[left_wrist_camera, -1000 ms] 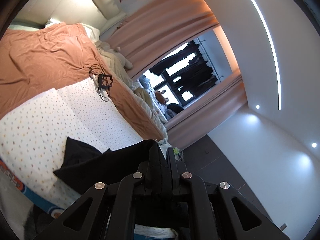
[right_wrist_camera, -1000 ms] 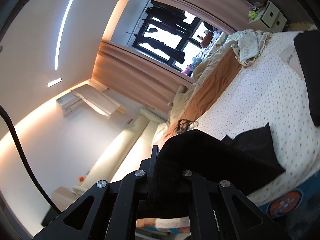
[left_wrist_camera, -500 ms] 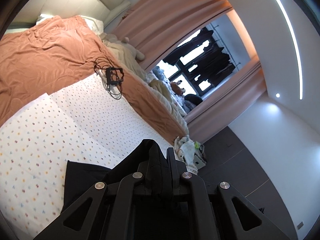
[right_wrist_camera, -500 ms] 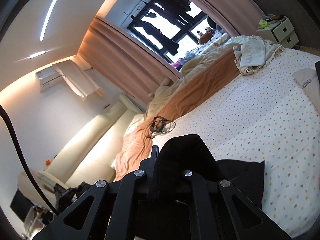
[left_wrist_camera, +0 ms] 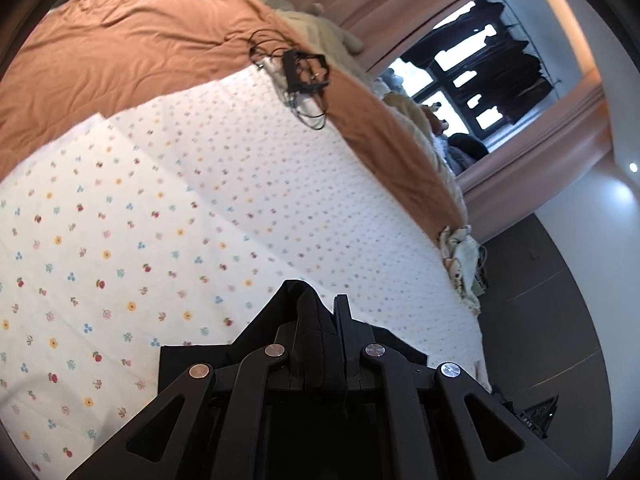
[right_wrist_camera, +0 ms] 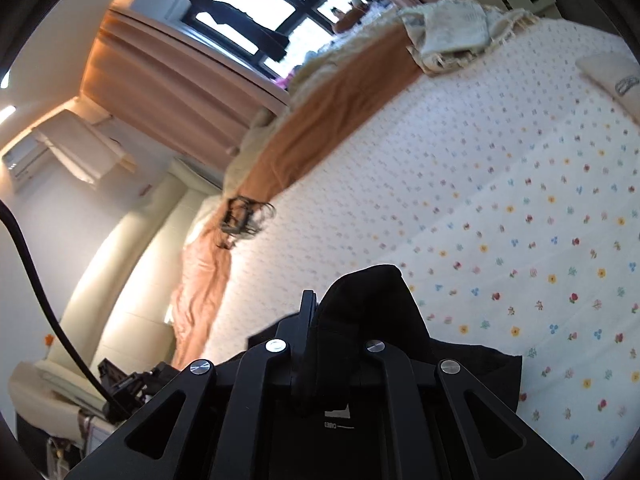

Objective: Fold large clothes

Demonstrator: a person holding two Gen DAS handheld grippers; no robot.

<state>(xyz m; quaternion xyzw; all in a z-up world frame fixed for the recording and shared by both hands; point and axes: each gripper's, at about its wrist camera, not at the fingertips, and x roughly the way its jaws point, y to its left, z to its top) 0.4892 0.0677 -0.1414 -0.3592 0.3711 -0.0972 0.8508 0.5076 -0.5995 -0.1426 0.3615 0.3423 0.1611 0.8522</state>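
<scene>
1. Measured against the flowered sheet (left_wrist_camera: 168,200), both grippers have dropped and swung forward over the last second. A second ago the cameras took in ceiling lights and wall, while the sheet now fills most of both views. The black garment (left_wrist_camera: 316,336) used to hang in a long drape in front of the sheet. Now only a short peak rises above each set of fingers, and a flat black panel lies on the sheet just beneath.

2. My reading is that the lifted edge is being carried across and lowered for a fold. The laying-down looks well begun but not finished, since the cloth is not yet released.

3. Left gripper (left_wrist_camera: 320,320): the jaws are pressed nearly together, pinching a bunched ridge of the black garment that stands up between the fingers. It hovers low over the near part of the sheet. The tangle of black cable (left_wrist_camera: 300,76) sits well beyond, at the sheet's far border with the orange blanket (left_wrist_camera: 132,40).

4. Right gripper (right_wrist_camera: 320,320): its jaws too are squeezed all but closed on the garment (right_wrist_camera: 368,300), with a rounded hump of fabric spilling over the right finger. The rest trails onto the sheet (right_wrist_camera: 500,184) at its near edge. A folded pale item (right_wrist_camera: 612,76) lies well apart, towards the sheet's far right.
</scene>
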